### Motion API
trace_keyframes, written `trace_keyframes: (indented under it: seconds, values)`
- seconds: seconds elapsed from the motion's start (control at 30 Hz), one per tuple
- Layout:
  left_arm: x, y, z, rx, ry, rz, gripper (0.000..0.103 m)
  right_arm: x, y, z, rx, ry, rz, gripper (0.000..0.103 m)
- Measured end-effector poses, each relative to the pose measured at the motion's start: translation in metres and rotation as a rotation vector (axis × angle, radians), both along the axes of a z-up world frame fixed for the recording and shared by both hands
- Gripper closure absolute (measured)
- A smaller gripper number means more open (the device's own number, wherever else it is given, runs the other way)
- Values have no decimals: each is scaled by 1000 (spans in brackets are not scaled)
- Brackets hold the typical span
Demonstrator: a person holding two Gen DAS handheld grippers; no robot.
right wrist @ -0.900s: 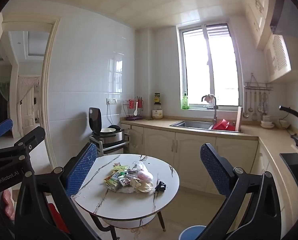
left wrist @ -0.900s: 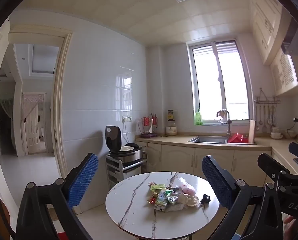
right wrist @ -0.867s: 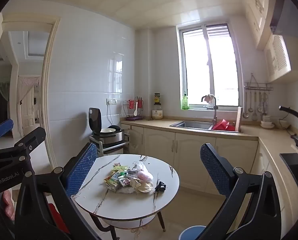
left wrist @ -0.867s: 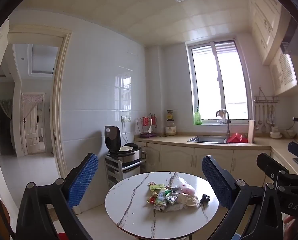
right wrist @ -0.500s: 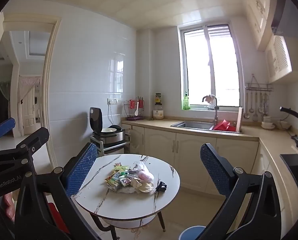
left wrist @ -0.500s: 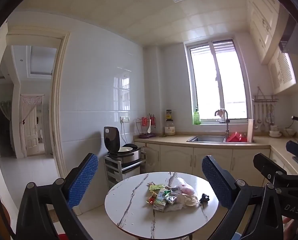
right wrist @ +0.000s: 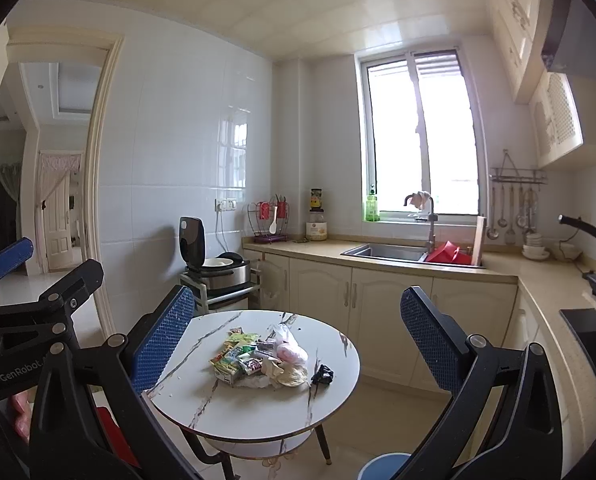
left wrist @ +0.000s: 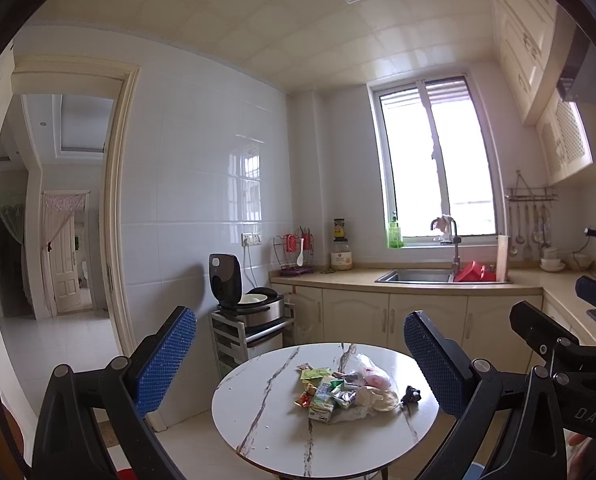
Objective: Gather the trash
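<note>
A pile of trash [left wrist: 339,390] lies on a round white marble table [left wrist: 266,420]: snack wrappers, a small carton, a pink plastic bag, crumpled paper and a small black scrap [left wrist: 411,394]. The pile also shows in the right wrist view [right wrist: 260,360] on the table [right wrist: 234,408]. My left gripper [left wrist: 298,356] is open and empty, held well back from the table. My right gripper [right wrist: 294,330] is open and empty too, also far from the pile. A blue bin rim [right wrist: 381,468] shows on the floor below the table's right side.
A kitchen counter with a sink [right wrist: 385,252] runs along the far wall under a window. A rice cooker [right wrist: 214,264] sits on a small cart left of the table. A doorway [left wrist: 58,240] opens at the left. A stove [right wrist: 589,328] is at the right.
Both views have shifted only slightly; the left wrist view tilted up a little. The trash and the table have not moved. Both grippers stay open.
</note>
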State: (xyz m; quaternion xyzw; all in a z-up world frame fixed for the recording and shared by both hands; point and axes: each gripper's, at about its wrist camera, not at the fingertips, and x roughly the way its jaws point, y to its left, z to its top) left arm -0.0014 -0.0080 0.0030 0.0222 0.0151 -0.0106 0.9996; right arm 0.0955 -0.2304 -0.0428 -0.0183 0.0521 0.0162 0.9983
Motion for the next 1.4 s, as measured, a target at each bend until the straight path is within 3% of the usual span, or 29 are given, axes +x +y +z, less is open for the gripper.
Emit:
trace_keyframes:
  seconds: [1.4]
  values:
    - [-1, -2, -3, 0, 0, 4, 1, -3, 3, -1, 4, -5, -6, 0]
